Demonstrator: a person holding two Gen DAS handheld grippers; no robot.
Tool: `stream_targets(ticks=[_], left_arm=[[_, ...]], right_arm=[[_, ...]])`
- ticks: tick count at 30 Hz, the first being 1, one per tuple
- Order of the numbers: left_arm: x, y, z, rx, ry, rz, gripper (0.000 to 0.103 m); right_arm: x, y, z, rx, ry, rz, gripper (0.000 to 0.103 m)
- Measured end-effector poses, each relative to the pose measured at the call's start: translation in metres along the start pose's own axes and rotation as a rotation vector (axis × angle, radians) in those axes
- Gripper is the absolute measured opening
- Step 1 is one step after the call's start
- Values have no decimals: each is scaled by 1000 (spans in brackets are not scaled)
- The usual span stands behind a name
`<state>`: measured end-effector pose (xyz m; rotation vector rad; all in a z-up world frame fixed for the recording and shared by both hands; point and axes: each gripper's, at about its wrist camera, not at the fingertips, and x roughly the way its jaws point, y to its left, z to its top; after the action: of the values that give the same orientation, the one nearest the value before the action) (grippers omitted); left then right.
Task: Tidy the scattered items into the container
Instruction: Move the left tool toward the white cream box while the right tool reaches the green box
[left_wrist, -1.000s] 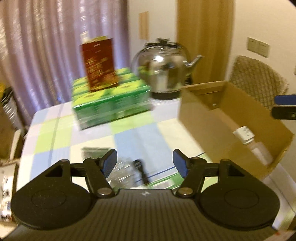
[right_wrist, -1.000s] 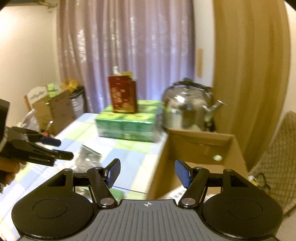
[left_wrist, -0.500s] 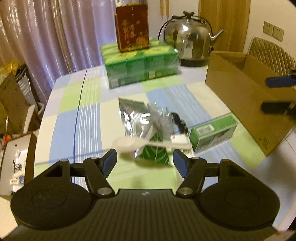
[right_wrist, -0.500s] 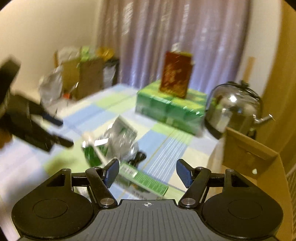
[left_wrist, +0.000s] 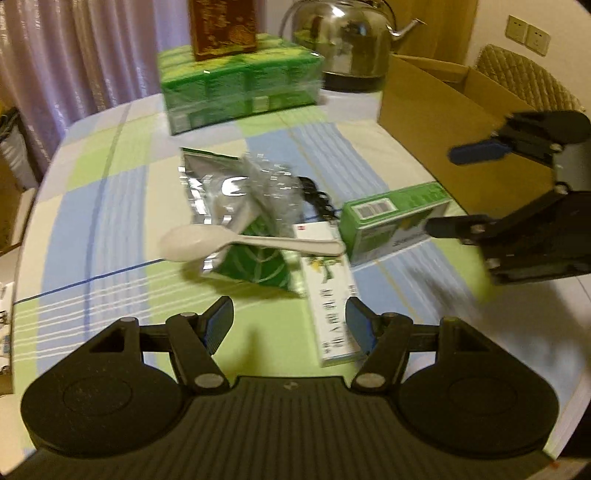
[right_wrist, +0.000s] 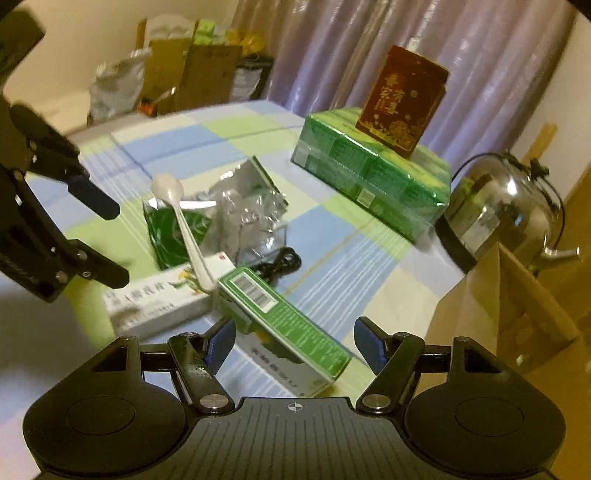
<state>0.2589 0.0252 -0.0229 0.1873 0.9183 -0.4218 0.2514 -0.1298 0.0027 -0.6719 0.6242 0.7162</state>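
While the left gripper (left_wrist: 290, 325) hovers spread and empty over the table (left_wrist: 110, 206), left wrist view shows a white spoon (left_wrist: 236, 242) lying across the foil pouch (left_wrist: 221, 192), with a white box (left_wrist: 328, 291) and green box (left_wrist: 391, 218) beside it; the cardboard box (left_wrist: 436, 122) sits far right. Right wrist view: right gripper (right_wrist: 295, 341) spread, empty, above the green box (right_wrist: 284, 317); cardboard box (right_wrist: 509, 317) right.

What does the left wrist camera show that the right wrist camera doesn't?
Only the left wrist view shows the quilted chair back and wall switches. Only the right wrist view shows the stacked cardboard boxes beyond the table's far end. Both show the white plastic spoon lying across the foil pouch, the green carton, white carton, steel kettle and cardboard box.
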Motion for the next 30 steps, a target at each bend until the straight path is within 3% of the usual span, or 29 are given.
stream_targets(ticks=[5,13,20,23,27,30], left_arm=[[14,-19,9,63,20,-25,63],[32,-23,8,38,66,-21,61],[46,-19,2,13,102,-13,43],[46,-21,3,32,101,-18,36],[46,-24,3,54,115,-21,35],[43,-22,0,63,129,-31,35]], right_arm=[[18,-2,5,-74,53,10,69],[45,-6,15,-108,151,77,69],[64,-8,13,-120,225,95,68],[64,-9,12,-107,228,101,56],[58,-9,14,-58,238,125,36],[49,-8,11,2,242,157,28]])
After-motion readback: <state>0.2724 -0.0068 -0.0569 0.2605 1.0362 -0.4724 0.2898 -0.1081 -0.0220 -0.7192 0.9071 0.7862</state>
